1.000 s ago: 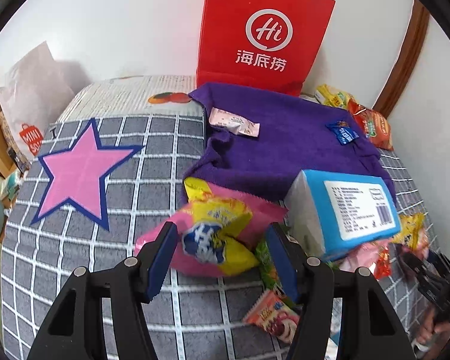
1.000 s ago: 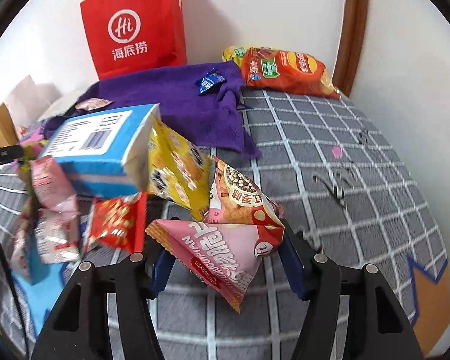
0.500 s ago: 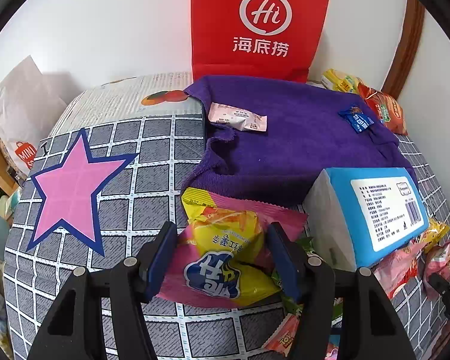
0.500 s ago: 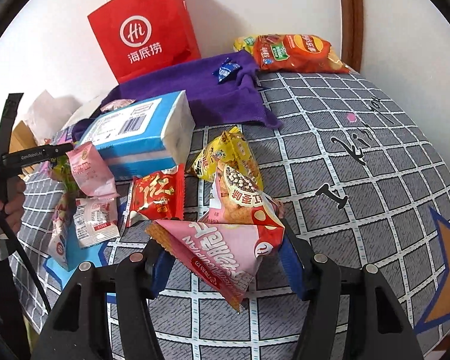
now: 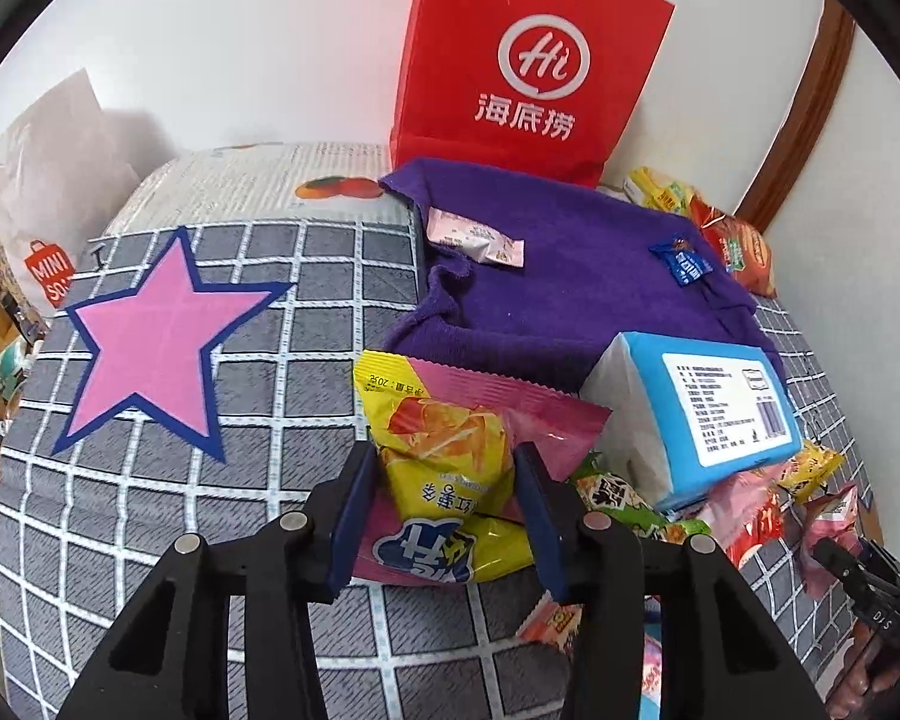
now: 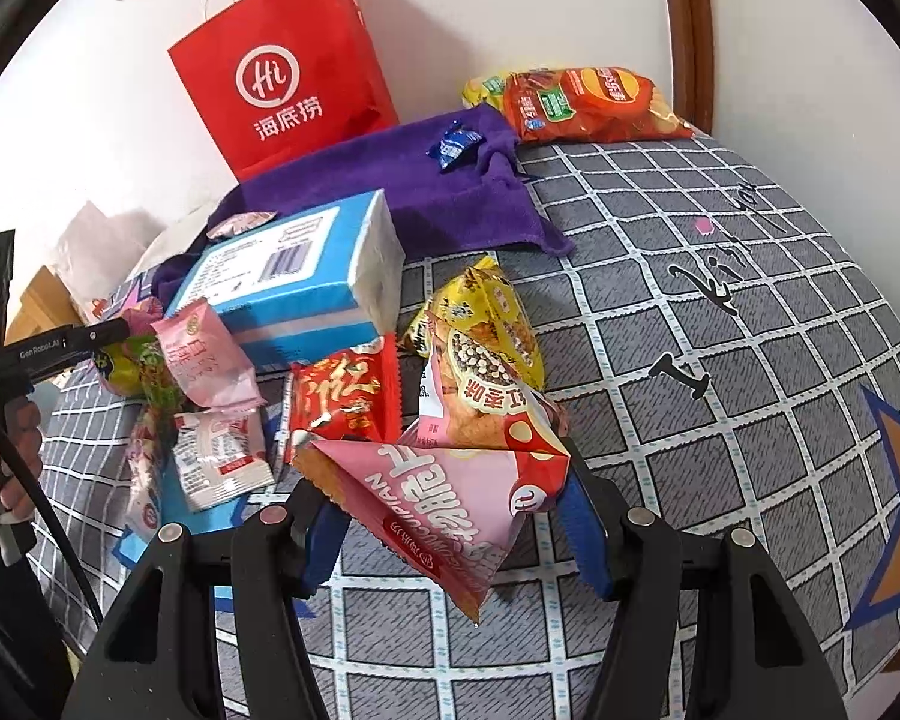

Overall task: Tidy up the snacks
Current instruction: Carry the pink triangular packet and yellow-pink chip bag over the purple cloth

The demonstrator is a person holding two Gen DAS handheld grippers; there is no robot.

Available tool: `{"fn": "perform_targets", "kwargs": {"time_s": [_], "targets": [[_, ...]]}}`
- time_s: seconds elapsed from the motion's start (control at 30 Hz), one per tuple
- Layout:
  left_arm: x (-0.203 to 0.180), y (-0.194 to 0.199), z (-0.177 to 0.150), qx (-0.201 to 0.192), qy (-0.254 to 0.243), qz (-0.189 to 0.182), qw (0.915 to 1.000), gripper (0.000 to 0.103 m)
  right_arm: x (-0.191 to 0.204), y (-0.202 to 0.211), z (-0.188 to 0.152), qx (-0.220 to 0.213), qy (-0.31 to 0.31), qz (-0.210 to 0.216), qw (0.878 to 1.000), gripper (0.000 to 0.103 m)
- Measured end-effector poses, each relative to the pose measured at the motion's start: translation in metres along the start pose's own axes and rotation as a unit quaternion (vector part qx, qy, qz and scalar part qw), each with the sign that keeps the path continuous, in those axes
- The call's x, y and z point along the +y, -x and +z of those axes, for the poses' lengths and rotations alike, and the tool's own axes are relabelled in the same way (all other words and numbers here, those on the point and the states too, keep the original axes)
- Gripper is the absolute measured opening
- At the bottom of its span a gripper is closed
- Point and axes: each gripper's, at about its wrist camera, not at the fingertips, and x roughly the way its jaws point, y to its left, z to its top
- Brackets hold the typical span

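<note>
My left gripper (image 5: 444, 468) is shut on a pink and yellow snack bag (image 5: 450, 450), its blue pads pressing both sides. My right gripper (image 6: 450, 498) is shut on a pink and red snack bag (image 6: 450, 498) and holds it above the grey checked bed cover (image 6: 720, 450). A pile of small snack packets (image 6: 342, 396) lies around a blue tissue pack (image 6: 306, 276), which also shows in the left wrist view (image 5: 708, 414). A purple towel (image 5: 570, 276) carries a pink packet (image 5: 477, 240) and a blue candy (image 5: 684, 264).
A red paper bag (image 5: 528, 60) stands against the wall behind the towel. Orange chip bags (image 6: 582, 105) lie at the far corner by a wooden door frame (image 6: 684, 30). A white shopping bag (image 5: 42, 192) sits at the left. A pink star (image 5: 162, 336) marks the cover.
The left gripper closed in on the pink and yellow bag and lifted it slightly. The right gripper rose and pulled back with its bag, showing more of the pile.
</note>
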Motion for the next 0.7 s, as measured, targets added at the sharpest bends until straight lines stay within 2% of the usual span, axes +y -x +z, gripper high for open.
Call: {"fn": "perform_targets", "kwargs": {"time_s": [0.4,0.7], "targets": [[-0.003,0.041,0.001,-0.03,-0.003,-0.005,0.9995,0.044,0.016,0.027,0.008,-0.025,0.01,0.011,1.0,0.062],[-0.02,0.055,0.023,-0.051,-0.007,-0.01,0.9986,0.044,0.031,0.049,0.051,-0.06,0.027,0.013,0.998,0.062]]}}
